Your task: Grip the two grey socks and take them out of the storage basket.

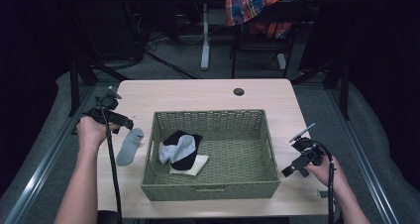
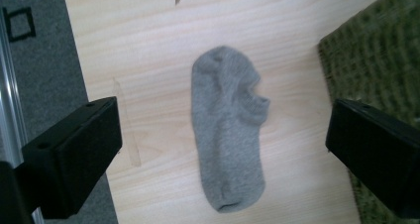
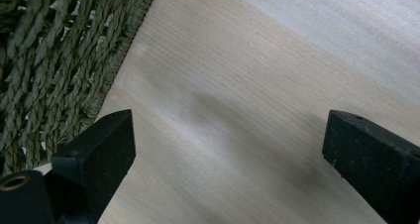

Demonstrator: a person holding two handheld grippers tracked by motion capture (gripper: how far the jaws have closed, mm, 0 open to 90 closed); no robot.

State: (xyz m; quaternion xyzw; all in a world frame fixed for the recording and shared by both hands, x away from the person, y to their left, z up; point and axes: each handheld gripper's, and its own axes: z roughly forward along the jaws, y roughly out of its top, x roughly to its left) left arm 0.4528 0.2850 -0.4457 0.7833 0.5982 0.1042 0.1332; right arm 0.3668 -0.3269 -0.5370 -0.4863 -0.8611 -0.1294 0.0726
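A grey ankle sock (image 1: 130,145) (image 2: 229,130) lies flat on the wooden table just left of a green woven basket (image 1: 213,188) (image 2: 376,50). My left gripper (image 1: 128,122) (image 2: 223,154) hovers above the sock, open, its jaws wide on either side of it. Inside the basket lie a black sock (image 1: 182,137), a light grey-blue sock (image 1: 174,149) and a cream sock (image 1: 195,165), piled together at the left. My right gripper (image 1: 288,171) (image 3: 228,159) stands open over bare table to the right of the basket (image 3: 54,60), holding nothing.
The table (image 1: 198,92) has a round cable hole (image 1: 238,91) near its far edge. Grey floor and a metal rail (image 2: 10,110) run along the left side. A chair with a plaid cloth (image 1: 252,8) stands beyond the table.
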